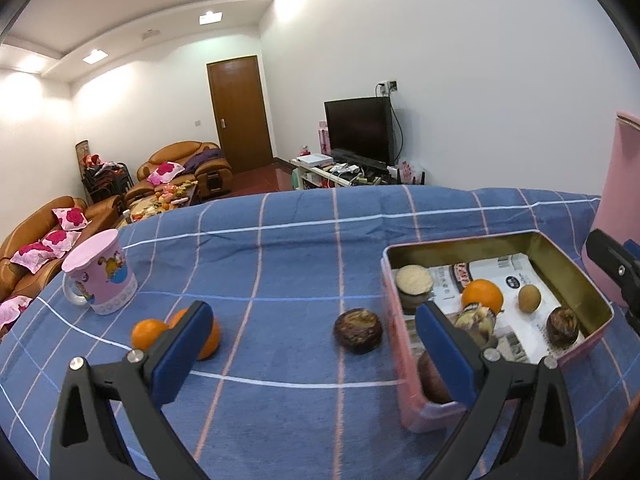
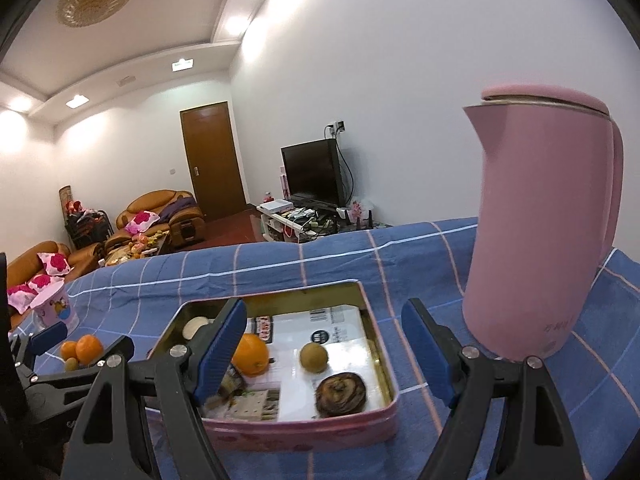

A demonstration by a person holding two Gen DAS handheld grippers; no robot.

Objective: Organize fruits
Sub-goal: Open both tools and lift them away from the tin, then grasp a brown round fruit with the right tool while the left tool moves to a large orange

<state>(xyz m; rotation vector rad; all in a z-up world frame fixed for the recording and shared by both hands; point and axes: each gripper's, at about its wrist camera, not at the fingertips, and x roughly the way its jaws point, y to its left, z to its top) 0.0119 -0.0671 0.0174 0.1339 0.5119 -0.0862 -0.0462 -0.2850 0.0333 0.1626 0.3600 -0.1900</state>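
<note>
At the far left of the bench, which wears a blue checked cloth, a pink mug stands upright, and just near of it sit the loose oranges, partly hidden by the left claw's blue pad. The left claw hangs wide with nothing between its jaws, and the dark round fruit lies on the cloth in the gap ahead of it, just left of the pink tin. That fruit looks light but wrinkled and possibly soft, so I would take it across its widest middle with a gentle squeeze; the oranges look firm and smooth, likely to roll or slip unless gripped at their equator. Inside the tin already lie an orange, a small brownish-green fruit, another dark fruit and a pale-topped piece, on printed paper. The right claw is also wide and empty, poised over the tin's near edge. Right of the tin stands a tall pink jug.
</note>
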